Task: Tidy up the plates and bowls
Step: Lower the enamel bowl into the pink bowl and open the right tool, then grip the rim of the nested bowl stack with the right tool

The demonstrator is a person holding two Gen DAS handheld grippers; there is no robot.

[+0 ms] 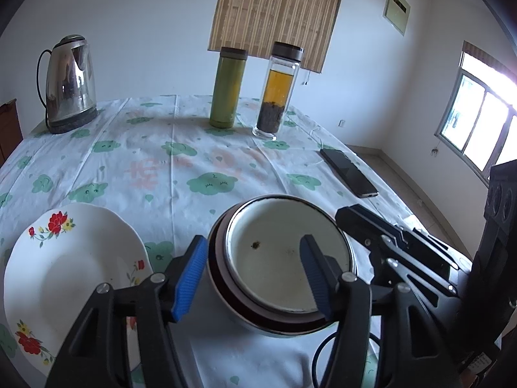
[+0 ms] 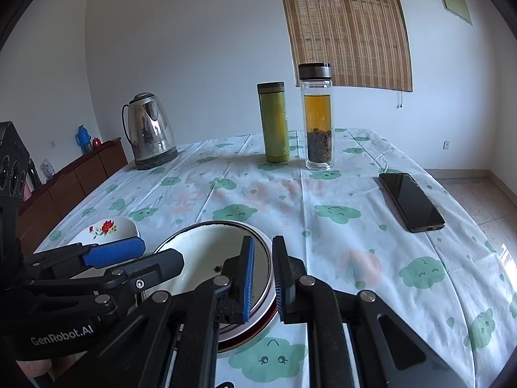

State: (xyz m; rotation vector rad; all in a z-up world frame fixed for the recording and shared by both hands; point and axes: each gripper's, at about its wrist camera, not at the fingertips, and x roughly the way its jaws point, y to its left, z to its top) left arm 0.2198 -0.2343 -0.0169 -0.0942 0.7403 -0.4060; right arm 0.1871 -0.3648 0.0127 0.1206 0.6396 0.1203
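Tablecloth [image 1: 168,148] bare beyond bowls [image 1: 284,258]; right tool [image 2: 262,278] pinches rim

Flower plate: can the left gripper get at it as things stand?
Probably yes. The flower plate lies uncovered right beside the left gripper, whose open jaws straddle the bowl stack rim without pinching it. It must lift clear first.

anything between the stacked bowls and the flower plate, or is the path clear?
Only the left tool itself: its outer finger sits in the gap between the stacked bowls and the flower plate. Otherwise just bare tablecloth. Right tool grips the bowls' opposite rim.
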